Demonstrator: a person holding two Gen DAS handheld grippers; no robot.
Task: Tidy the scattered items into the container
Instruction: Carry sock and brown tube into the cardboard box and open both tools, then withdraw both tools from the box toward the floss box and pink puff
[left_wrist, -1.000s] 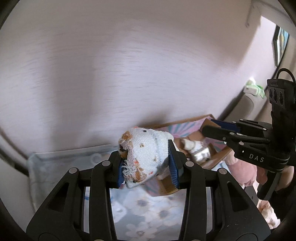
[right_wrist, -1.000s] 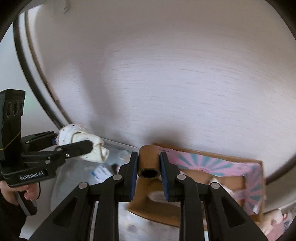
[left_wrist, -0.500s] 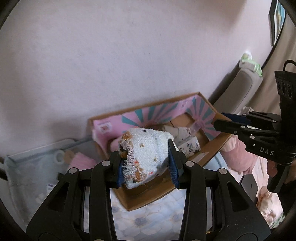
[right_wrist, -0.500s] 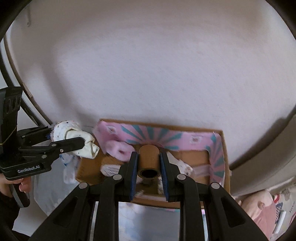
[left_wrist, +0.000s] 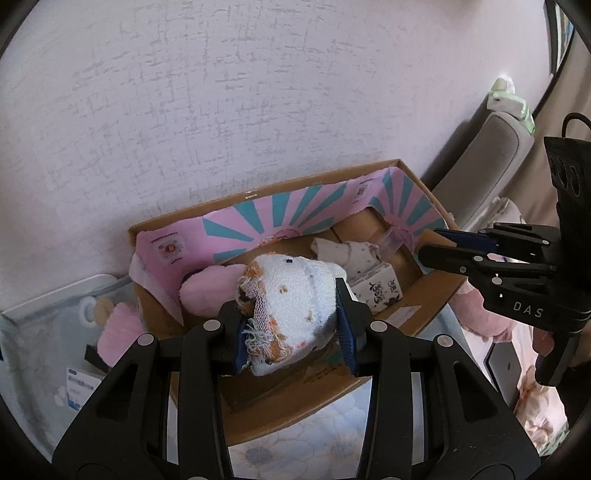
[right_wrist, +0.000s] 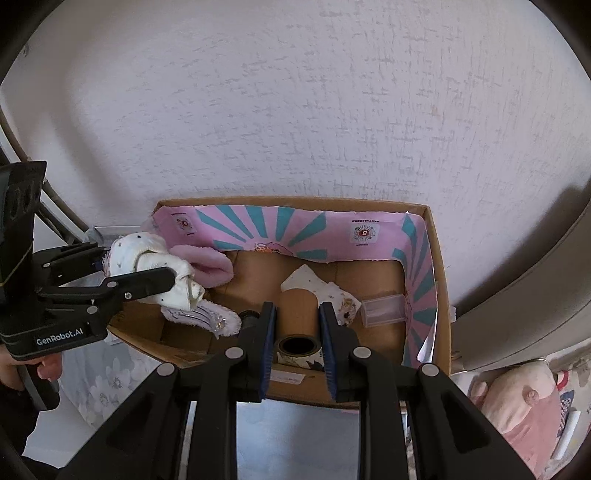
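1. Both loads are hanging over the cardboard box (right_wrist: 439, 280) now. A second ago only its edge was peeking in under the wall; since then both hands have swung in and dropped, and the whole open box is filling each view.
2. The left tool (left_wrist: 293, 325) is clenching a rolled white sock (left_wrist: 288, 299) with orange specks, above the box's near left part.
3. The right tool (right_wrist: 297, 343) is squeezing a brown cardboard tube (right_wrist: 297, 317), hollow end toward the camera, over the middle of the box.
4. By my reading, that means carrying is done and letting go is next, though neither pair of jaws is loosening yet.
5. Already inside: a pink fluffy piece (right_wrist: 207, 264), folded patterned cloth (left_wrist: 354, 254) and a clear plastic cup (right_wrist: 382, 310) by the pink-and-teal lining.
6. The box is sitting on a flower-print bed cover (left_wrist: 314, 443), pushed against a textured pale wall (right_wrist: 295, 110). A grey padded headboard (left_wrist: 484, 155) is standing to the right, and a pink pillow (right_wrist: 517, 410) is lying nearby.
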